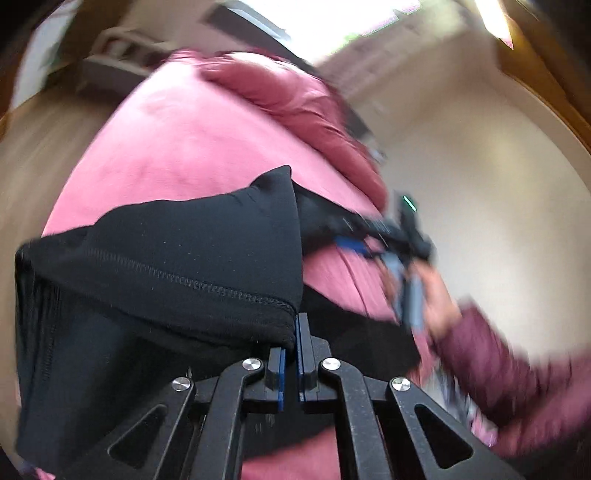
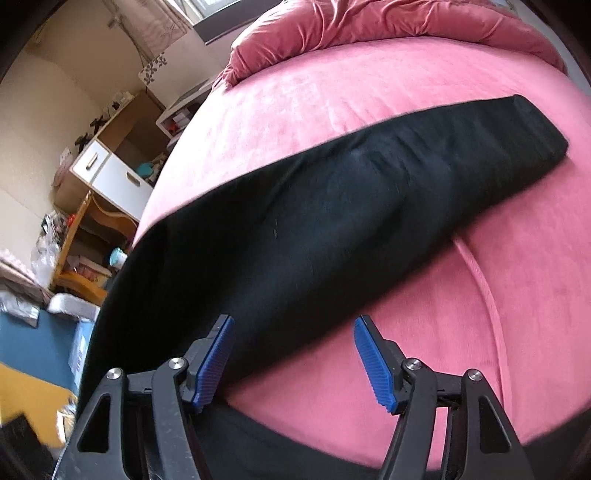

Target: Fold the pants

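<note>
Black pants (image 2: 332, 206) lie stretched across a pink bed (image 2: 369, 85). In the left wrist view my left gripper (image 1: 291, 332) is shut on a stitched hem of the black pants (image 1: 166, 266) and holds the fabric lifted above the bed (image 1: 177, 140). My right gripper (image 2: 293, 354) is open and empty, its blue pads (image 2: 373, 362) just above the near edge of the pants. The right gripper also shows in the left wrist view (image 1: 402, 258), blurred, held in a hand with a maroon sleeve.
A crumpled pink duvet (image 2: 369, 22) lies at the far end of the bed. Left of the bed stand a wooden cabinet with white drawers (image 2: 110, 173), a small wooden desk (image 2: 85, 236) and clutter on the floor.
</note>
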{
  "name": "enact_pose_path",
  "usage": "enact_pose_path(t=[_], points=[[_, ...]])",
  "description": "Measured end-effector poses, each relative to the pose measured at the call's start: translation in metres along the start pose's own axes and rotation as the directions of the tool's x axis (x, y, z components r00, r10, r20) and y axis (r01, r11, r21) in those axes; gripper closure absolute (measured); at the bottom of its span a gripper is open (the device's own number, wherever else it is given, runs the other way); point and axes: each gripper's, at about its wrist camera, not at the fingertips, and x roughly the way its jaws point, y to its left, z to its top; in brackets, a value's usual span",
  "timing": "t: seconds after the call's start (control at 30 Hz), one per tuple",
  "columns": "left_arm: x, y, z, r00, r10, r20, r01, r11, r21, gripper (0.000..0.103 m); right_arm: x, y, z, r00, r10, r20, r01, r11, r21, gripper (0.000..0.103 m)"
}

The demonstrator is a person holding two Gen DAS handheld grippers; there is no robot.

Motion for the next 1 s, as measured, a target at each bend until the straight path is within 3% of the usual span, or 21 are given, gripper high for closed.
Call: enact_pose_path(t=[0.1,0.27,0.4,0.47,0.53,0.6,0.63,0.73,0.83,1.0], points=[[-0.015,-0.009,-0.019,0.998,-0.032,-0.06,0.037,0.997,0.071,0.099,0.006,0.002,0.022,1.0,0.008,0.006,-0.008,1.0,0.027,0.035],[-0.019,-0.003,-0.04,0.992,-0.035,-0.12,0.042,0.998,0.053,0.099,0.02,-0.003,0.057,0.999,0.019,0.03,-0.023,0.991,0.132,0.035],[-0.021,-0.003,-0.045,0.99,-0.043,-0.133,0.05,0.997,0.052,0.099,0.038,-0.015,0.08,0.999,-0.049,0.018,0.044,0.979,0.2,0.036],[-0.022,-0.004,-0.045,0.99,-0.04,-0.135,0.047,0.997,0.056,0.099,0.045,-0.021,0.091,0.996,-0.089,0.023,0.082,0.974,0.213,0.053],[-0.023,-0.003,-0.043,0.99,-0.027,-0.136,0.035,0.998,0.053,0.099,0.051,-0.026,0.1,0.991,-0.13,0.012,0.124,0.968,0.218,0.064],[-0.024,-0.001,-0.025,0.994,-0.008,-0.113,0.011,0.999,0.033,0.099,0.056,-0.03,0.106,0.987,-0.163,-0.004,0.161,0.967,0.196,0.089],[-0.021,-0.002,-0.014,0.995,0.013,-0.095,-0.01,0.999,0.031,0.099,0.055,-0.031,0.107,0.984,-0.179,-0.005,0.177,0.968,0.181,0.096],[-0.034,0.017,0.022,0.996,0.086,-0.004,-0.086,0.996,-0.005,0.099,0.042,-0.033,0.105,0.989,-0.146,0.029,0.14,0.979,0.151,0.096],[-0.039,0.039,0.075,0.984,0.163,0.073,-0.16,0.986,-0.053,0.099,0.022,-0.036,0.1,0.993,-0.103,0.063,0.092,0.983,0.16,0.096],[-0.035,0.083,0.161,0.949,0.289,0.128,-0.27,0.952,-0.147,0.1,-0.029,-0.034,0.09,0.987,-0.017,0.161,-0.01,0.986,0.166,0.096]])
